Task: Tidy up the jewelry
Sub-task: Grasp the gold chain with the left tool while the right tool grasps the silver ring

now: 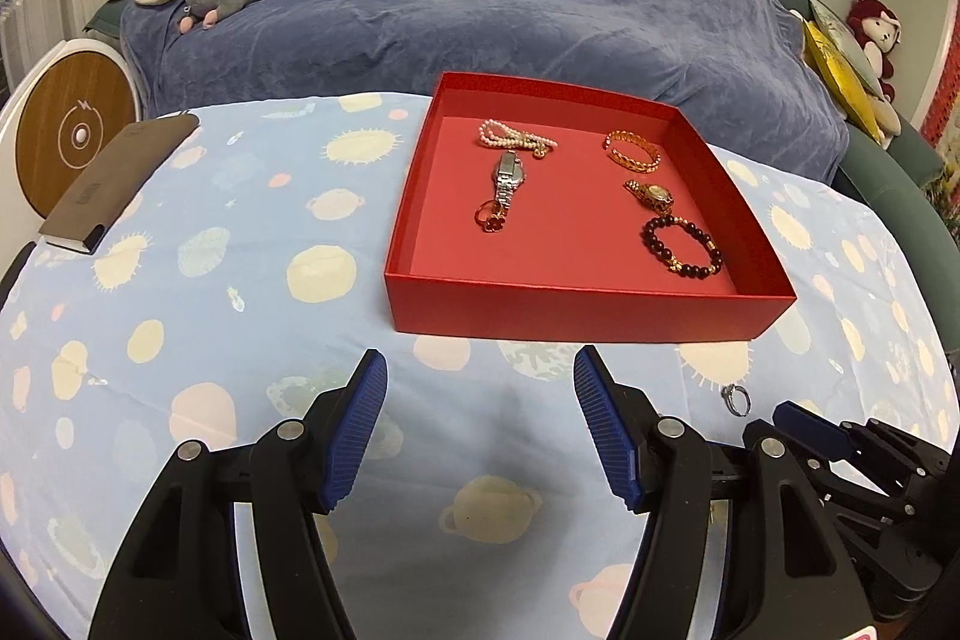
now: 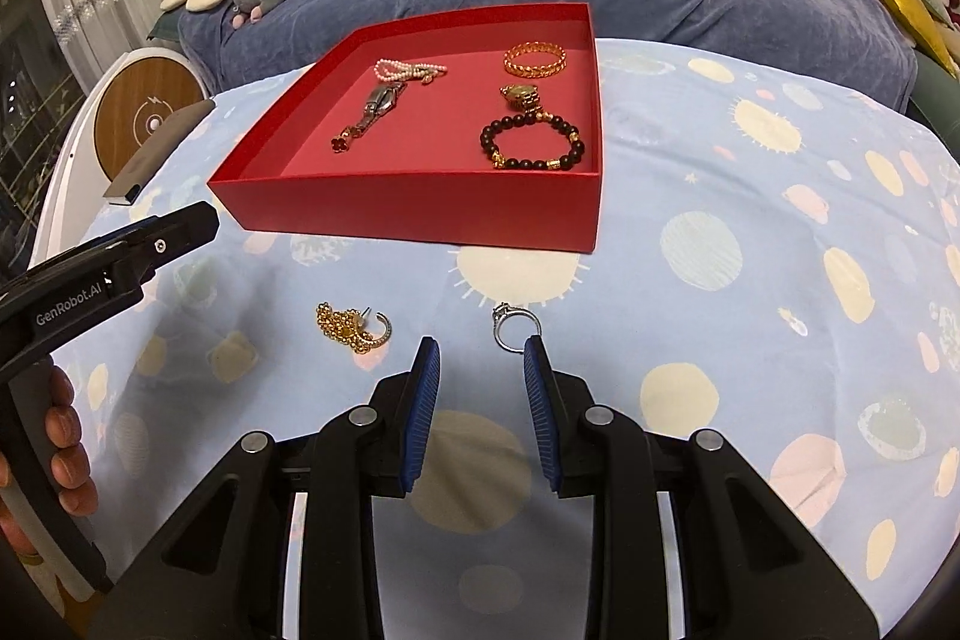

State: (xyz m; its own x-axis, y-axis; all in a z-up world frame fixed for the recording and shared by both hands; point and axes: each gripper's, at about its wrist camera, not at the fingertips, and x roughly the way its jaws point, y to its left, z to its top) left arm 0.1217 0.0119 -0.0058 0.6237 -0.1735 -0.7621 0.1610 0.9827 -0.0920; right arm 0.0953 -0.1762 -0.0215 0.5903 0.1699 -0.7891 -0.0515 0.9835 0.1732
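Clearly we have two pieces left outside the red box (image 2: 420, 214): a silver ring (image 2: 510, 327) and a gold earring (image 2: 353, 325), both lying on the patterned cloth of the counter (image 2: 750, 340), just in front of the box's near wall. Inside the box we already see a pearl strand, two watches, a gold bangle and a dark bead bracelet.

Our right hand-held gripper (image 2: 480, 358) has its jaws apart and holds nothing. The ring lies straight ahead of it, just beyond the fingertips and slightly toward the right finger; its band looks propped up on the cloth, its stone toward the box. The earring sits well to the left of that line.

Our left hand-held gripper (image 1: 480, 370) is also spread wide and empty, pointing at the box, with the ring (image 1: 737, 397) off to its right. So we judge the right hand the nearer one: a short push forward would bring the ring between its jaws.
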